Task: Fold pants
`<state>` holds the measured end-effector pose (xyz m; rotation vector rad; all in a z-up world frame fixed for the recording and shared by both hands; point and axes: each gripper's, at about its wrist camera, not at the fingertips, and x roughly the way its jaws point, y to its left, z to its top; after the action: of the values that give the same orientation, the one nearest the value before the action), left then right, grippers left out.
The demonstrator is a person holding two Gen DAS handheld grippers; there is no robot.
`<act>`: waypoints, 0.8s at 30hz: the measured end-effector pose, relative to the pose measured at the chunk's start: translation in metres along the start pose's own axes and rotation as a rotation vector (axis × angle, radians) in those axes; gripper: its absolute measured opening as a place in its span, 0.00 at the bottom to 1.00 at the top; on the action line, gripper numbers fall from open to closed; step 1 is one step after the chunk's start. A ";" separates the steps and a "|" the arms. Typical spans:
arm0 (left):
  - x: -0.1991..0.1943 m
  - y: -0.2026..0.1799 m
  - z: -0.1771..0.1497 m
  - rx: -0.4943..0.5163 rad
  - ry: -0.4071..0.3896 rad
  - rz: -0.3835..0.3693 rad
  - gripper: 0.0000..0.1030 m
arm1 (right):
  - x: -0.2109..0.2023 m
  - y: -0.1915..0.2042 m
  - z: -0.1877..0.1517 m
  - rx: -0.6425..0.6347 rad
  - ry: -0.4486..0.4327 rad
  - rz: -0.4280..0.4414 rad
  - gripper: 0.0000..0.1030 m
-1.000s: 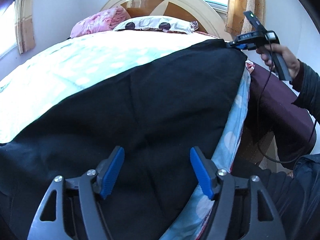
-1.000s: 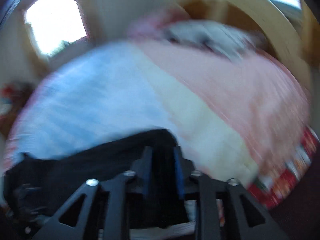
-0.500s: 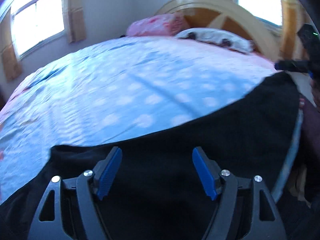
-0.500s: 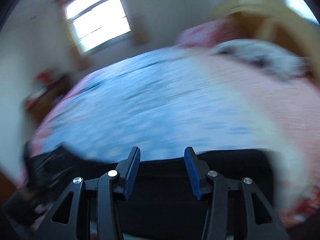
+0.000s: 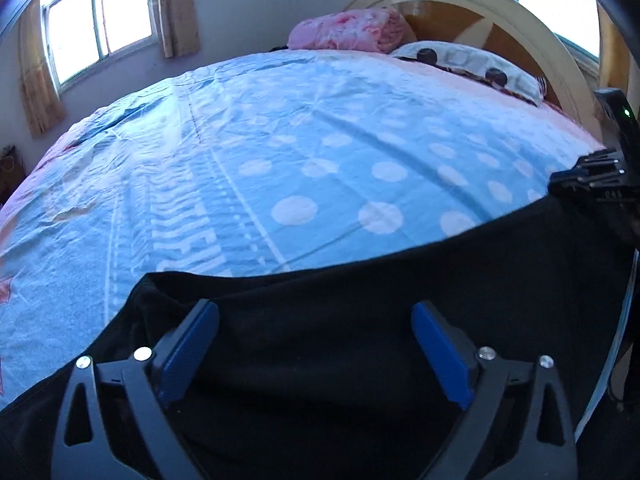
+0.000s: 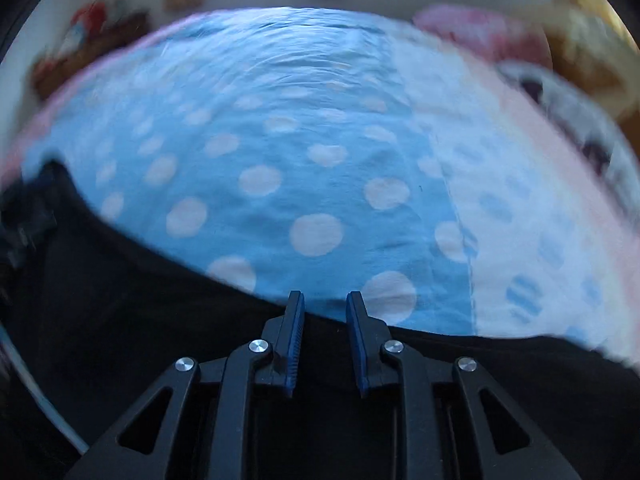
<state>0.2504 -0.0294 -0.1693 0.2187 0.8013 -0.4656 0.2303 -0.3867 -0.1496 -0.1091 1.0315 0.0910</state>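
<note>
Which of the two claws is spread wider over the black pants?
The left claw: its blue pads stand far apart above the black fabric pants. The right claw shows only a narrow gap at the pants' edge.

This is a bedroom in a home: a wide bed [image 5: 280,152] fills both views, spread with a light blue sheet [image 6: 280,152] printed with white dots and edged in pink, under a curved cream and wood headboard [image 5: 500,12]. At the head lie a rolled pink blanket [image 5: 348,34] and a white pillow with dark round spots [image 5: 468,60]. A barred window [image 5: 100,24] with short tan curtains [image 5: 176,12] lets daylight in through a pale wall, and black pants [image 5: 360,320] lie spread across the near edge of the bed
</note>
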 end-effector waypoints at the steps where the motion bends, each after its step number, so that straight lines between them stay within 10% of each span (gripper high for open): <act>1: -0.004 0.000 0.000 0.003 -0.010 0.010 0.96 | -0.004 0.003 0.001 -0.016 0.000 -0.012 0.22; 24: -0.065 0.046 -0.080 -0.147 -0.017 0.143 0.96 | 0.035 0.238 0.096 -0.201 0.052 0.718 0.35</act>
<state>0.1819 0.0601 -0.1750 0.1337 0.7939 -0.2725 0.2998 -0.1368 -0.1424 0.0821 1.0712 0.8479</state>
